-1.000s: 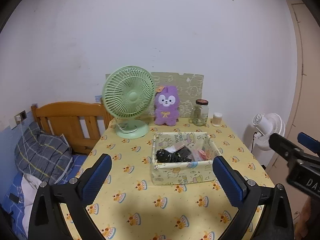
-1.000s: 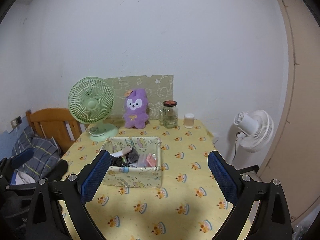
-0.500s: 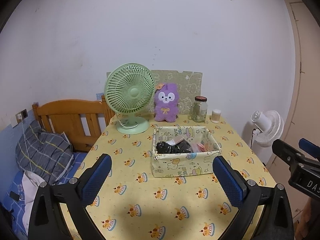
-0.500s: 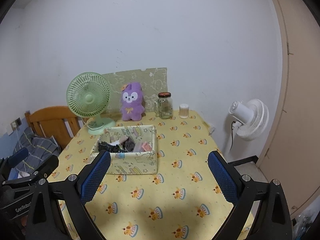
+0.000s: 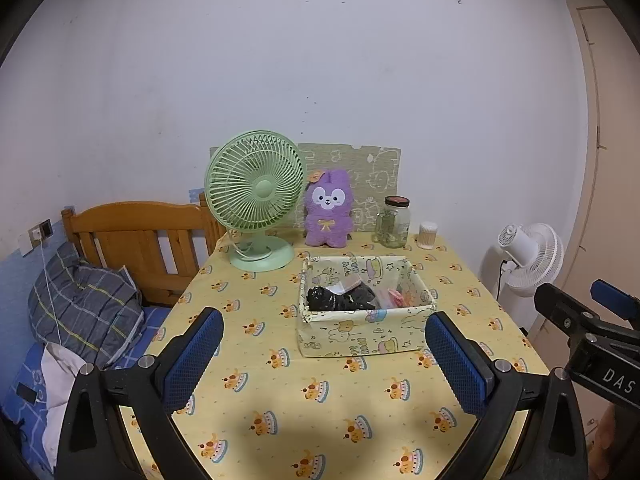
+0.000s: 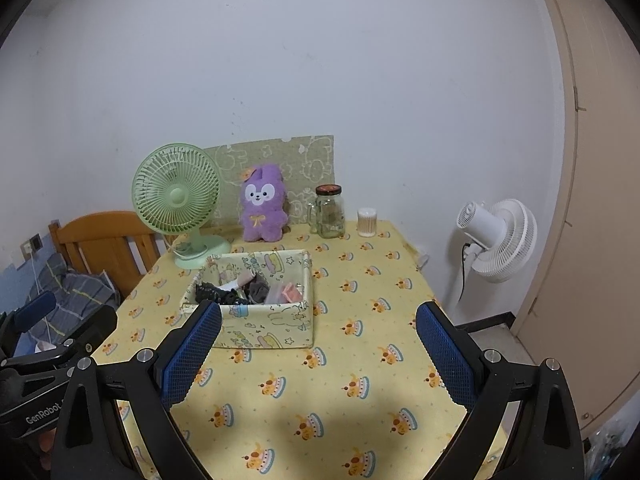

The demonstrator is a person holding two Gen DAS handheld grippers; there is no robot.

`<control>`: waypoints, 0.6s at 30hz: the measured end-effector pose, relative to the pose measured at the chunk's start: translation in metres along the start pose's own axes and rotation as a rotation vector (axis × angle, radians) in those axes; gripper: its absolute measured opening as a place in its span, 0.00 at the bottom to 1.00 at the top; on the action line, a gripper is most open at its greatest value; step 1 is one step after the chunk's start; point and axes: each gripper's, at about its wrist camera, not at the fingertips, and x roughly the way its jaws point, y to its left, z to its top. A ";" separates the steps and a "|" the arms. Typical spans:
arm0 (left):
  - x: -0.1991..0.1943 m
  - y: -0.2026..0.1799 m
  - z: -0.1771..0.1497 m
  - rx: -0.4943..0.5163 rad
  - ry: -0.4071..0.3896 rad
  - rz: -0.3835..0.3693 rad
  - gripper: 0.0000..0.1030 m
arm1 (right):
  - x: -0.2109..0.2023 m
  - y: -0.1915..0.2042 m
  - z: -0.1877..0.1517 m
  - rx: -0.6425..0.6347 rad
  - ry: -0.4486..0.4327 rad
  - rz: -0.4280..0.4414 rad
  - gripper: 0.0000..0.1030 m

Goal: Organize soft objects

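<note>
A yellow patterned fabric box stands on the table's middle and holds several soft items: black and grey socks and pink packets. A purple plush bunny sits upright at the back by the wall. My left gripper is open and empty, held back from the near edge. My right gripper is open and empty, to the right of the left one; it also shows in the left wrist view.
A green desk fan stands at the back left. A glass jar and a small white container stand at the back right. A wooden bed frame is at the left, a white floor fan at the right.
Both grippers have drawn back and up from the table, so the box and table look farther and lower. Both stay open and empty.
</note>
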 end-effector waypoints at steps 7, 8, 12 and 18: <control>-0.002 -0.001 0.001 -0.004 -0.006 -0.004 0.99 | 0.000 0.001 0.000 -0.001 0.001 -0.001 0.96; -0.002 -0.001 0.001 -0.004 -0.006 -0.005 1.00 | 0.000 0.001 -0.001 -0.002 0.002 -0.001 0.96; -0.002 -0.001 0.001 -0.004 -0.005 -0.005 1.00 | 0.000 0.001 0.001 -0.001 0.002 0.000 0.96; -0.002 -0.001 0.001 -0.004 -0.006 -0.005 1.00 | 0.000 0.002 0.001 -0.001 0.001 0.001 0.96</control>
